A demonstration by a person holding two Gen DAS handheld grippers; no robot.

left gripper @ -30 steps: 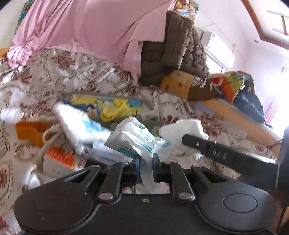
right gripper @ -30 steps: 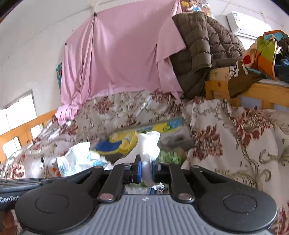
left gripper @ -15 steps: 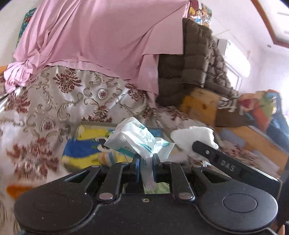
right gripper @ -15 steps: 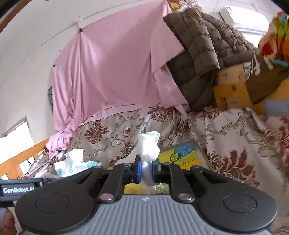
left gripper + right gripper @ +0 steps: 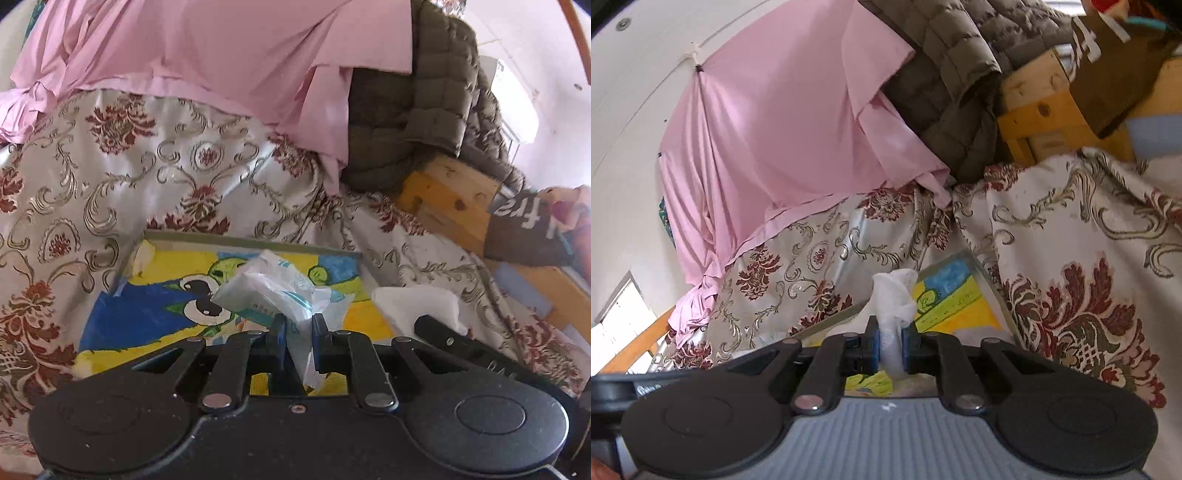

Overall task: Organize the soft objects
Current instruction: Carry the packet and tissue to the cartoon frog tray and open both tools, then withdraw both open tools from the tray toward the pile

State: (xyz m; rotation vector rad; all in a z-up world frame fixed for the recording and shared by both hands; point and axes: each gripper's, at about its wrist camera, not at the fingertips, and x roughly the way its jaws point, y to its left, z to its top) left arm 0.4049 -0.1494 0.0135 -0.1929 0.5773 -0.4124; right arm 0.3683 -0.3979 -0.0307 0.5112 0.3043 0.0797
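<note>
Tissue pack (image 5: pixel 275 291) pinched in my left gripper (image 5: pixel 298 330), white cloth (image 5: pixel 895 295) clamped in my right gripper (image 5: pixel 889 341), both above the painted tray (image 5: pixel 155 314).

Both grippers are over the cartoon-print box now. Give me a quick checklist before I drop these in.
1. Left gripper shut on the tissue pack: ok.
2. Right gripper shut on the white cloth: ok.
3. Box below the tissue pack: ok.
4. Cloth over the box: cannot tell from the right wrist view; the left view suggests near its right edge.
5. Box floor free where items will land: ok in the visible part.
6. Grippers apart from each other: ok, though close.
</note>
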